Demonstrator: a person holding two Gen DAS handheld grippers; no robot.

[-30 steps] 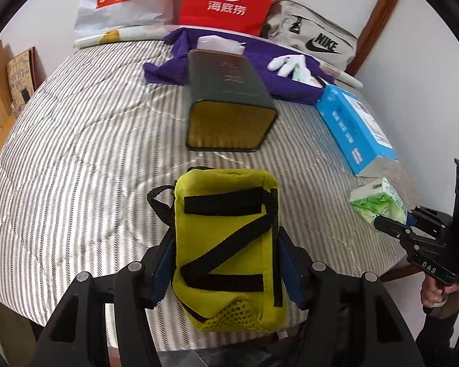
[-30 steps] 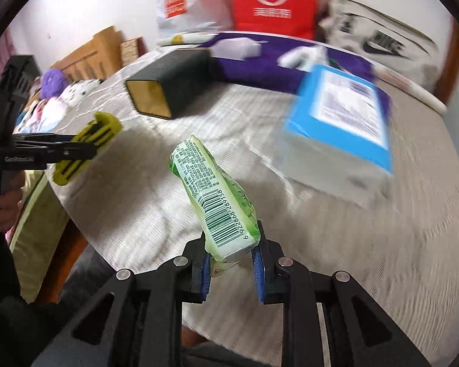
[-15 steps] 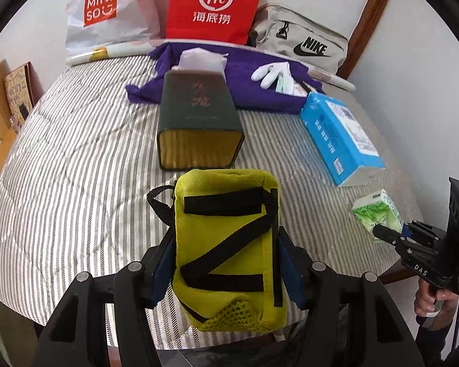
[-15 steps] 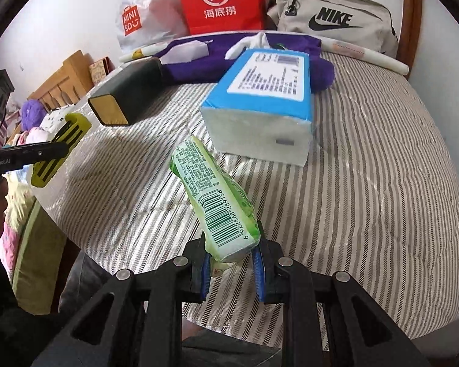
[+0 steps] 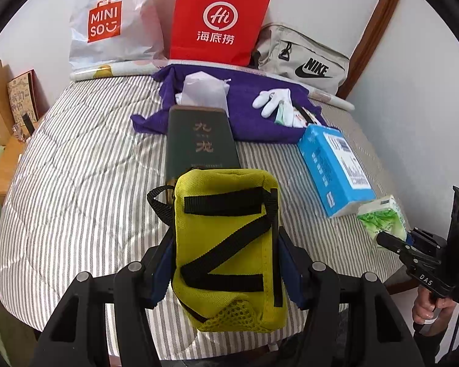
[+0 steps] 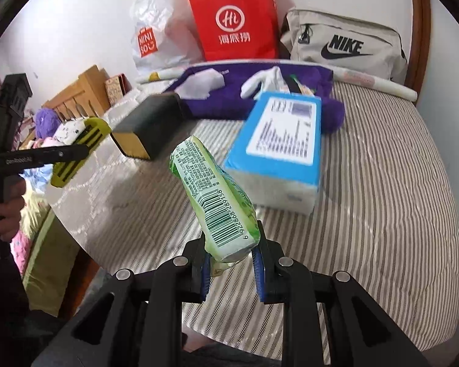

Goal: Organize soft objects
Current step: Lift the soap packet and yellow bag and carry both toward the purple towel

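The left wrist view looks forward and down along its own fingers from the foot of the striped bed, close over the yellow pouch, facing the red bag at 12 o'clock. The right wrist view faces that same wall from further right, close behind the green tissue pack between its fingers, with the red bag again at 12 o'clock. Both share the bed, dark box, blue tissue box and Nike bag; each catches the other tool, at 3 o'clock and 9 o'clock.
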